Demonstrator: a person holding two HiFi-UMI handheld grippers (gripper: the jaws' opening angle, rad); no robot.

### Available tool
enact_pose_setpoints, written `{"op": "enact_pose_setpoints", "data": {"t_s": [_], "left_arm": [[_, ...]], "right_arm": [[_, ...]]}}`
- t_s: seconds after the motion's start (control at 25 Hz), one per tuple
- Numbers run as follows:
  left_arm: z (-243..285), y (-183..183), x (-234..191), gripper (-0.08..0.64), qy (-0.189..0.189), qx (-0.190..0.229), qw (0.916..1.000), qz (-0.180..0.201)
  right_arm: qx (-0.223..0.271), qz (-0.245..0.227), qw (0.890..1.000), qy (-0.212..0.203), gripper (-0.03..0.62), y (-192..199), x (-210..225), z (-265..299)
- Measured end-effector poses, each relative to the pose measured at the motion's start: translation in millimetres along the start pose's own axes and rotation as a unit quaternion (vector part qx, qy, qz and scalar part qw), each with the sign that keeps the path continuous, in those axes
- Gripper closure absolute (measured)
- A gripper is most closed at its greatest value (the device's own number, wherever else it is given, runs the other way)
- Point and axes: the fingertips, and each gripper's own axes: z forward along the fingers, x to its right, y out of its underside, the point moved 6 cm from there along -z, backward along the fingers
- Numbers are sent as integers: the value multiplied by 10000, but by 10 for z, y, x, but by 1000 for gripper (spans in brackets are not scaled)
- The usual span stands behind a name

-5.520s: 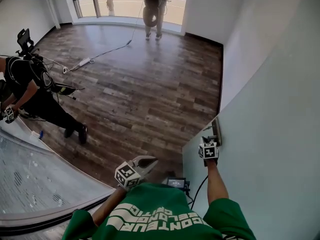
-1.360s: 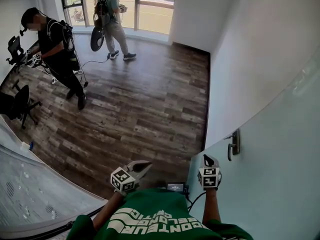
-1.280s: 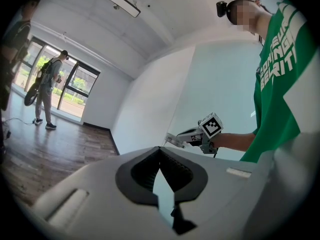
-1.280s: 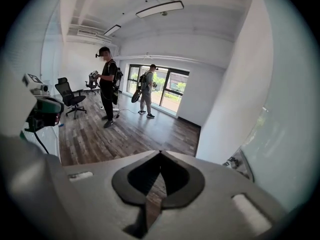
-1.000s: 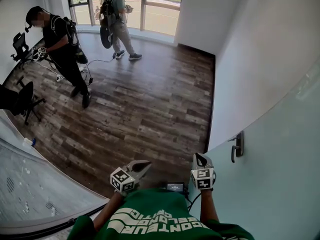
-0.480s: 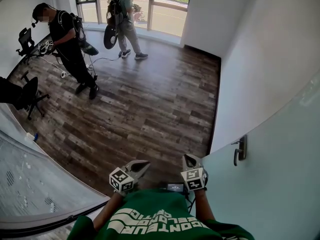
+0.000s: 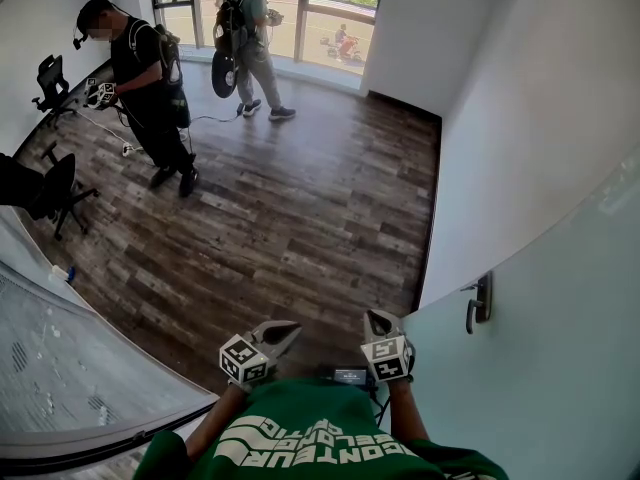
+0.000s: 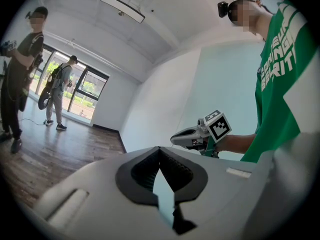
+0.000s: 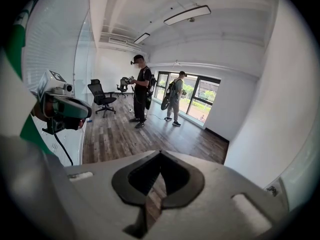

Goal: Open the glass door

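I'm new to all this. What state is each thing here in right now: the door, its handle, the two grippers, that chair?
glass door: standing open at the person's right.
door handle: free, no gripper touching it.
left gripper: jaws shut, holding nothing.
right gripper: jaws shut, holding nothing, apart from the handle.
office chair: upright, nobody sitting in it.

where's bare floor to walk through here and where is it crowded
The widest bare stretch is the wood floor between the glass door, the white wall and the frosted partition, straight ahead of the left gripper and right gripper. Crowded at far left: an office chair, a person in black and a person with a backpack by the windows.
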Motion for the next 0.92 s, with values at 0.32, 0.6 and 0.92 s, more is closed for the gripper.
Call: {"op": "enact_pose_setpoints", "data": {"t_s": [0.32,0.6,0.92], "left_arm": [[65,17,53,549,77,-73,9999,-5],[77,-25,58,549,108,-91,9999,-20],[118,15,42,549,109,-99,9999,-32]], "right_arm": [[-75,24,10000,58,600,45,55,-36],[-125,29,9999,99,600,36,89,-69],[-198,58,9997,134,600,114,135,-53]]}}
